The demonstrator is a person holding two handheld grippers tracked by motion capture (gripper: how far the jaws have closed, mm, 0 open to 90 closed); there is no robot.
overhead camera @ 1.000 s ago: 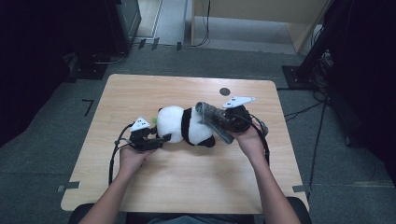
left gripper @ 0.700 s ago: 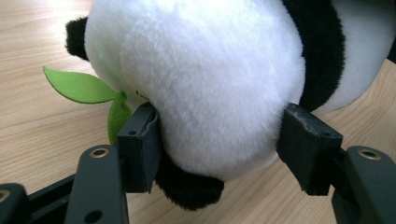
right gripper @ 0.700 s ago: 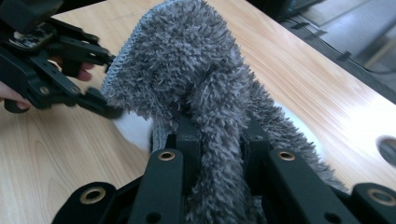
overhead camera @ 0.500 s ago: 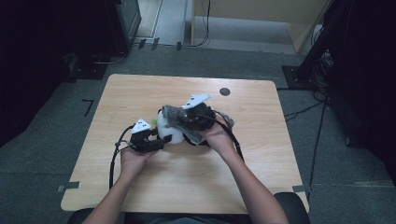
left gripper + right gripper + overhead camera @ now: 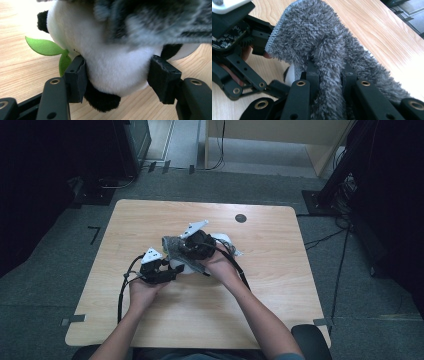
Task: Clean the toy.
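Observation:
A black-and-white panda plush [image 5: 117,65] lies on the wooden table [image 5: 280,285], a green felt leaf [image 5: 42,46] by its side. My left gripper [image 5: 117,80] is shut on its white body, one jaw pressing in from each side. In the high view the left gripper [image 5: 174,269] sits at the plush's near-left end. A fuzzy grey cloth [image 5: 317,42] is held by my right gripper [image 5: 329,75], jaws shut on a fold. In the high view the right gripper [image 5: 181,251] holds the cloth [image 5: 171,244] over the panda [image 5: 226,240], hiding most of it.
A small dark round spot [image 5: 240,218] marks the table's far side. Cables trail from both grippers toward the near edge. Dark equipment and cables [image 5: 330,237] stand on the floor around the table. A chair [image 5: 310,340] is at the near right.
My right gripper has carried the grey cloth leftward, from the panda's right end to over its left part, close to the left gripper. The left gripper has stayed on the plush.

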